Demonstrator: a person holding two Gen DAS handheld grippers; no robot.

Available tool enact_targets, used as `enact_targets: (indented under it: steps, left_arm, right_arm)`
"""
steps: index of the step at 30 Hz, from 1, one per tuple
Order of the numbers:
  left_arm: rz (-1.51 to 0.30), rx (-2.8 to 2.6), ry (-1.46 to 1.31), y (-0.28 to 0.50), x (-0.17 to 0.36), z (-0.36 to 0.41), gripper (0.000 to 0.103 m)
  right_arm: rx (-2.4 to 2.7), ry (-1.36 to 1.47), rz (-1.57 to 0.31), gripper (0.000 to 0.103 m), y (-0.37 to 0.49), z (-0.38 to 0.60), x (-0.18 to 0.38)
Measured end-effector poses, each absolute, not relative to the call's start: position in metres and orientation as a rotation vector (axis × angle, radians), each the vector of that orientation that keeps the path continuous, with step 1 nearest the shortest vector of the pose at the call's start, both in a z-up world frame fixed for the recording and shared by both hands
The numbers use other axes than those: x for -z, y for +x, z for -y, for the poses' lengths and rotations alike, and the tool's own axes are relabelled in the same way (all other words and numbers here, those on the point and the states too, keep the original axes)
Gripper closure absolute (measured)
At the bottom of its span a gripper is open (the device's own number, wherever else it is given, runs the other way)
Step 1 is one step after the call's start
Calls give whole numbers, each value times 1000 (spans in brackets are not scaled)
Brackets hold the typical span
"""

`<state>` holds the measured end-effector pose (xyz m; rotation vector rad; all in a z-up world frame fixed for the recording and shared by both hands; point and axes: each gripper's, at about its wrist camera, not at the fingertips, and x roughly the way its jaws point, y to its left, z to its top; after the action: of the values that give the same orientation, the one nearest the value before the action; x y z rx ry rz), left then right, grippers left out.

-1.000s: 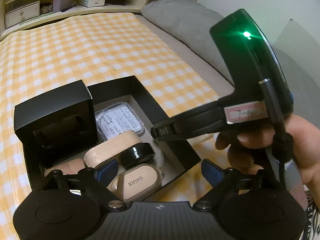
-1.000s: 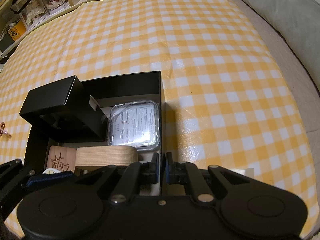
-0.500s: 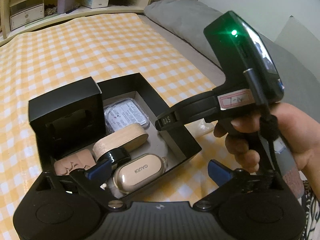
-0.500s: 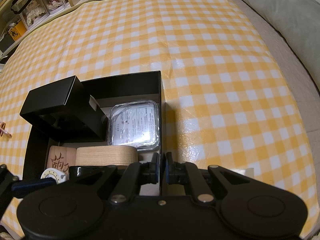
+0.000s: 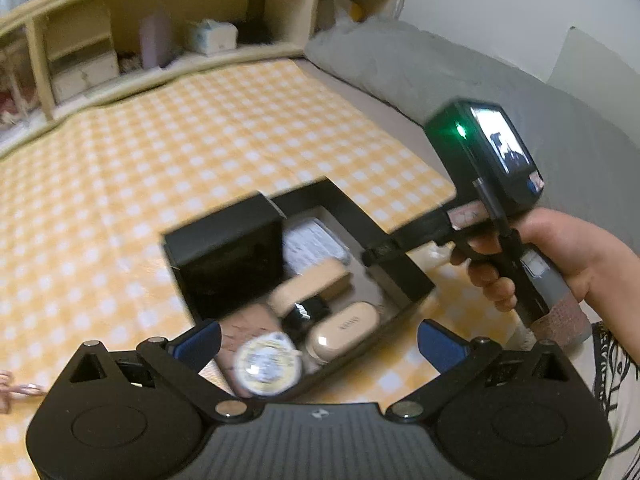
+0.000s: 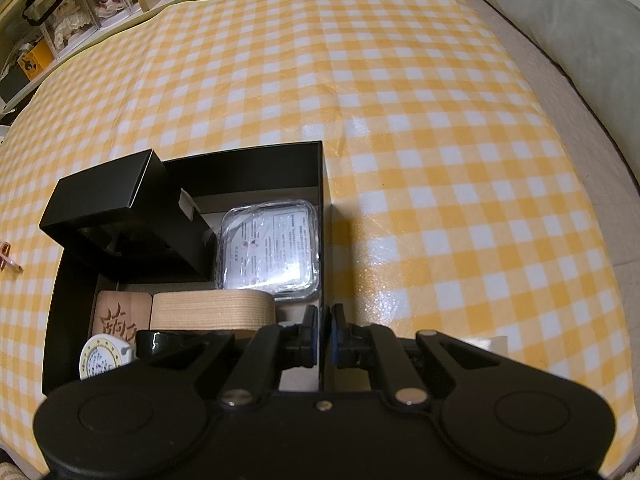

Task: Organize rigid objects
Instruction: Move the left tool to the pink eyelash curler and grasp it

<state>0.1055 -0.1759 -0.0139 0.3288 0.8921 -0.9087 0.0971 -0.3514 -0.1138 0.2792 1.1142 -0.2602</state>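
Note:
An open black box sits on the yellow checked cloth. Inside lie a smaller black box tilted against the left side, a clear plastic case, an oval wooden block, an engraved wooden tile, a black ring, a beige case and a round white tape measure. My right gripper is shut on the box's right wall; the left wrist view shows a hand holding it. My left gripper hangs wide open above the box's near end, holding nothing.
A wooden shelf unit with small items runs along the far edge. A grey pillow lies at the right. A small pink clip rests on the cloth left of the box.
My left gripper has opened wider, risen and drawn back from the box. The round white tape measure now lies free in the box's near left corner. The right gripper has not moved.

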Motion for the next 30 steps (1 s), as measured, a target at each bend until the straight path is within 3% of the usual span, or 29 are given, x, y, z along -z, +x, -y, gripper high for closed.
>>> enact_targets:
  steps: [7, 19, 26, 30]
  left_arm:
    - [-808, 775, 316, 131, -2, 140, 0]
    - [-895, 294, 43, 224, 5, 61, 0]
    - [-1004, 7, -299, 279, 31, -14, 2]
    - [-1084, -66, -513, 297, 53, -48, 9]
  right_arm:
    - [261, 277, -1115, 96, 97, 350, 113]
    - [261, 273, -1116, 96, 97, 349, 113]
    - [262, 275, -1117, 96, 96, 348, 113]
    - [260, 271, -1118, 95, 93, 345, 113]
